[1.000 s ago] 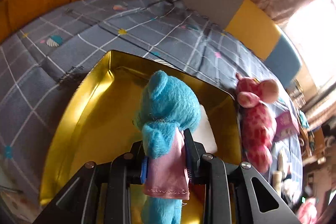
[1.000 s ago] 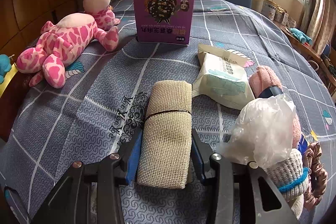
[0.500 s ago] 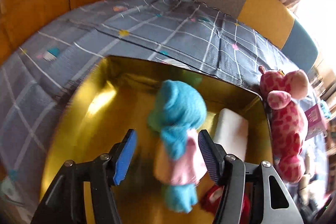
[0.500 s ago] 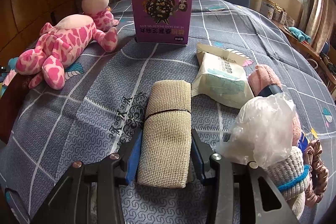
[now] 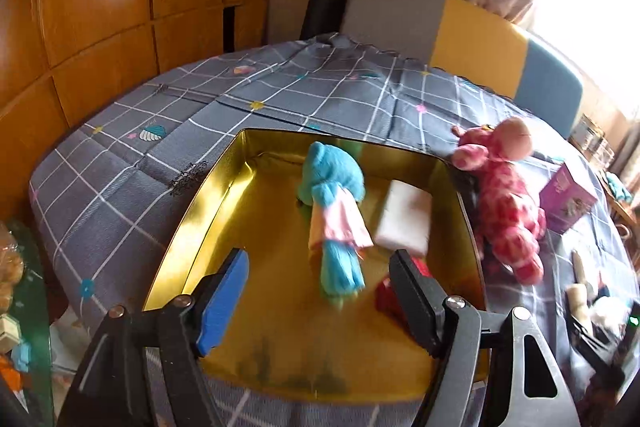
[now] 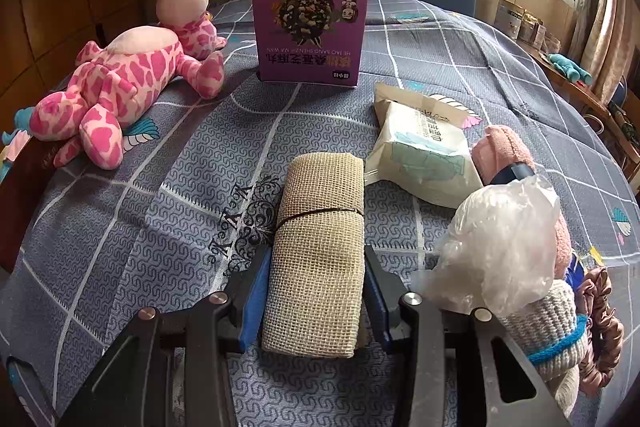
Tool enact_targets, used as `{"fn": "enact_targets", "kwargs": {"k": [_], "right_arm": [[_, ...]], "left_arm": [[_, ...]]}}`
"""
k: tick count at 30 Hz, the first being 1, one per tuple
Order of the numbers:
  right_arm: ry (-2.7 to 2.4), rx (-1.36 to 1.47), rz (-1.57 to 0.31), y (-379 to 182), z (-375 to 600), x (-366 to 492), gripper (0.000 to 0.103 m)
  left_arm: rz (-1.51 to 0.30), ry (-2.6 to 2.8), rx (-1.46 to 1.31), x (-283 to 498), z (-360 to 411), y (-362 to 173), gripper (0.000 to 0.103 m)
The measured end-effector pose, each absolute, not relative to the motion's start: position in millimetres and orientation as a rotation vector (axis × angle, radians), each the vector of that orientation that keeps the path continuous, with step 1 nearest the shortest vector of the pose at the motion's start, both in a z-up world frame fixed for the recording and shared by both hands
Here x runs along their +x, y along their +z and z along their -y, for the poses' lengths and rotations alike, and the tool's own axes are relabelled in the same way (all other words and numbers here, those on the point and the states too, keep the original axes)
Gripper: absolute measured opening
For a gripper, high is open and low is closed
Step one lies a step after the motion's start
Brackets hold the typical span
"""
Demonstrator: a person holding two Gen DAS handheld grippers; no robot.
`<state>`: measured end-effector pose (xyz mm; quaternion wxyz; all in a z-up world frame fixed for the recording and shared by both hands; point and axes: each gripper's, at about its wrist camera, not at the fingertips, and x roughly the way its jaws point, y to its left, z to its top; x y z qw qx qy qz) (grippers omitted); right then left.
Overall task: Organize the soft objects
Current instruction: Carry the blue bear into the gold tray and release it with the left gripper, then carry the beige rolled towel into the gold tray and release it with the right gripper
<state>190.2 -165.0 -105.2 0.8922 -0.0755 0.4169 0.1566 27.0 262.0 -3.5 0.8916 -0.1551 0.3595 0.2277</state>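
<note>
A blue plush bear in a pink dress (image 5: 334, 215) lies on the floor of the gold tin box (image 5: 208, 203), beside a white pad (image 5: 406, 217) and a red item (image 5: 386, 297). My left gripper (image 5: 320, 301) hangs above the box's near end, its jaws opening, nothing between them. A pink spotted plush giraffe (image 5: 506, 201) (image 6: 120, 87) lies on the quilt just right of the box. My right gripper (image 6: 314, 301) is shut on a rolled beige mesh cloth (image 6: 318, 247) that rests on the quilt.
A purple carton (image 6: 308, 27) stands behind the roll; a white wipes pack (image 6: 424, 155), a clear plastic bag (image 6: 500, 247), a pink towel (image 6: 504, 151) and a knitted item (image 6: 556, 331) crowd the right. Wooden wall panels (image 5: 100, 7) and a headboard (image 5: 472, 35) border the bed.
The left gripper let go of the blue bear and pulled back; the bear now lies flat in the box. The right gripper has kept still on the mesh roll.
</note>
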Motion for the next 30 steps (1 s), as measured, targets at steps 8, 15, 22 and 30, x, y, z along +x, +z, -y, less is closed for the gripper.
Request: {"fn": "enact_targets", "kwargs": {"k": [8,15,22,30], "right_arm": [[0.302,-0.19,-0.862,-104,161,188,0.042],[0.24,-0.204,-0.878,-99,154,184,0.041],[0.243,-0.197,-0.849,-76,141,174,0.041],[0.456,-0.236,-0.765,-27,75,149,0.041]], "left_arm": [[-0.725,0.453,-0.265,-5,-234,6,0.074],[-0.745,0.45,-0.277,-21,-226,-1,0.074],[-0.742,0.48,-0.249,-37,-225,-3,0.074],[-0.691,0.509,-0.269,-52,-240,6,0.074]]}}
